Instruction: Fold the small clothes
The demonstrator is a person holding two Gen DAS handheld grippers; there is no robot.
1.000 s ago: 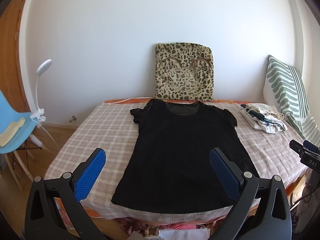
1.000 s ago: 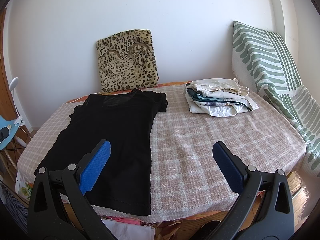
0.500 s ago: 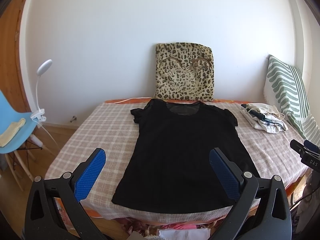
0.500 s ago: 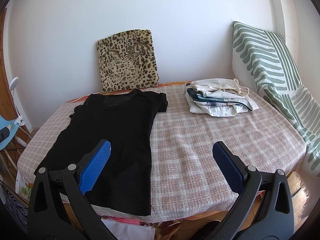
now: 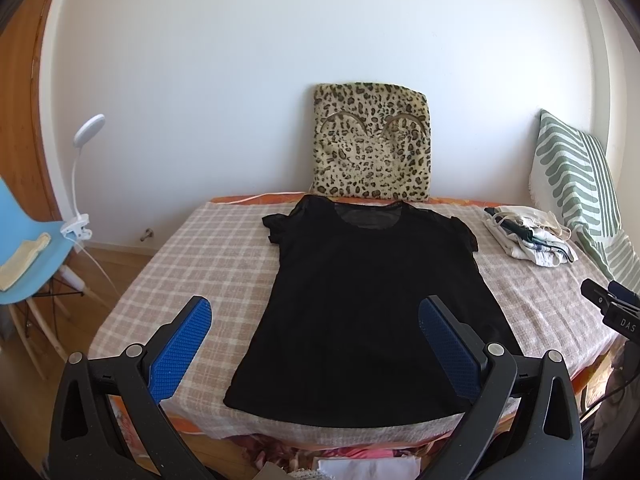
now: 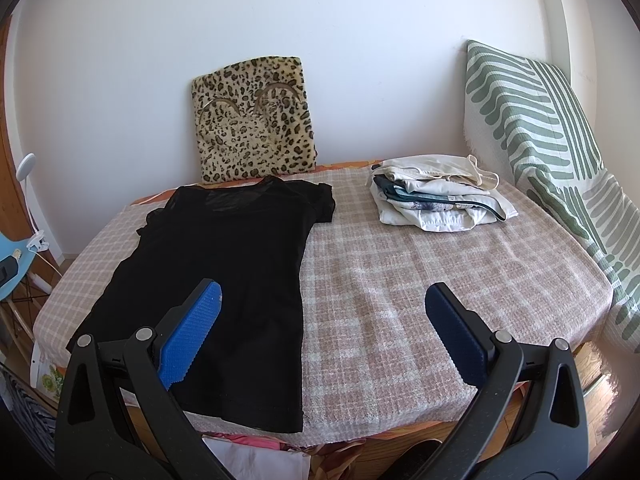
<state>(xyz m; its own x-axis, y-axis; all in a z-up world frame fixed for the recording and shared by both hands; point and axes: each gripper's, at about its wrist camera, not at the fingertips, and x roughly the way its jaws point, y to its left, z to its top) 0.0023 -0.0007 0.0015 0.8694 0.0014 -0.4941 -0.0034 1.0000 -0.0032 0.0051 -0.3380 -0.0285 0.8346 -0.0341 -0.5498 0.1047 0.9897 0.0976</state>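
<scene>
The black t-shirt [image 5: 372, 312] lay flat on the checked blanket [image 6: 420, 280] of the bed, collar toward the far edge and hem at the near edge, while the left tool [image 5: 314, 322] and right tool [image 6: 322, 306] both hung above that near edge, spread wide and holding nothing. The fabric looked thin and limp, so I judged a pinch at the hem could catch only the top layer, or snag the blanket too. A lopsided lift might also drag the shirt off the near edge or toward the pile of folded clothes [image 6: 436, 200] by the far right corner.

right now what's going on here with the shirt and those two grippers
A person holds two grippers over a table covered with a checked cloth. A black t-shirt lies spread flat on it, not yet folded. The left gripper and right gripper are both open and hold nothing. A stack of folded light clothes sits near the far right corner.
</scene>
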